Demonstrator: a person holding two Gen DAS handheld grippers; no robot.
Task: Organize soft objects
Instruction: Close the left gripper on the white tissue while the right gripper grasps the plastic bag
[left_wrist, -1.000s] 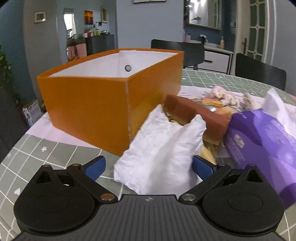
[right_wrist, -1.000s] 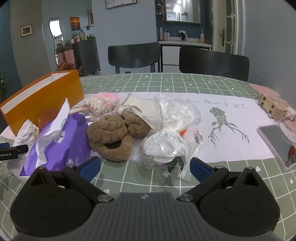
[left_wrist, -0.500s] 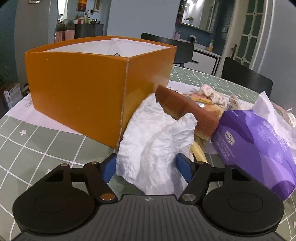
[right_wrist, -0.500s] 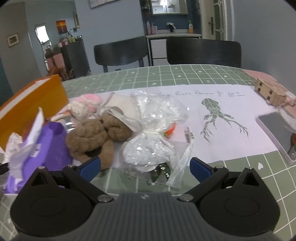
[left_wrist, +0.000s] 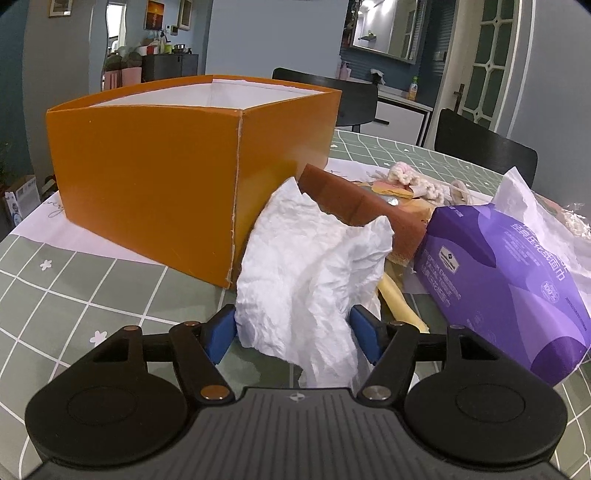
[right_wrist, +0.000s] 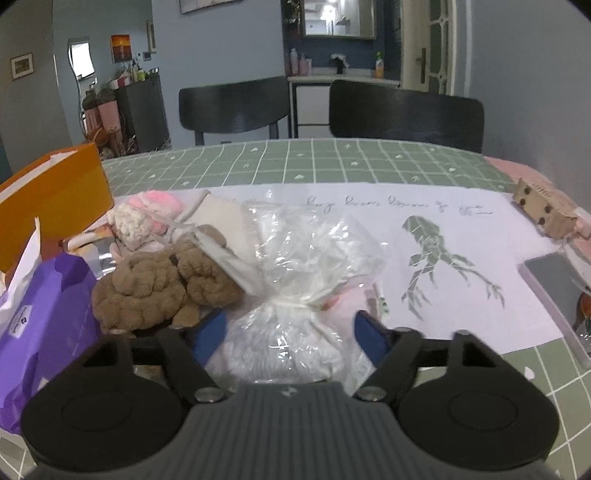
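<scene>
The tabletop (right_wrist: 332, 162) wears a green checked cloth with a white paper sheet (right_wrist: 480, 236) over it. The orange box (left_wrist: 155, 177) stands open on the sheet. Just right of the box lies a purple tissue pack (left_wrist: 509, 280); between the two, touching the box's near corner, sits the crumpled white paper (left_wrist: 306, 266). The left claw (left_wrist: 293, 326) has just been closing, and its blue pads now press both sides of that paper. Well right of the box, past the brown plush toy (right_wrist: 162, 288), the right claw (right_wrist: 288, 328) has just been closing around the knotted clear plastic bag (right_wrist: 295, 288); whether its pads touch yet, I cannot tell.
</scene>
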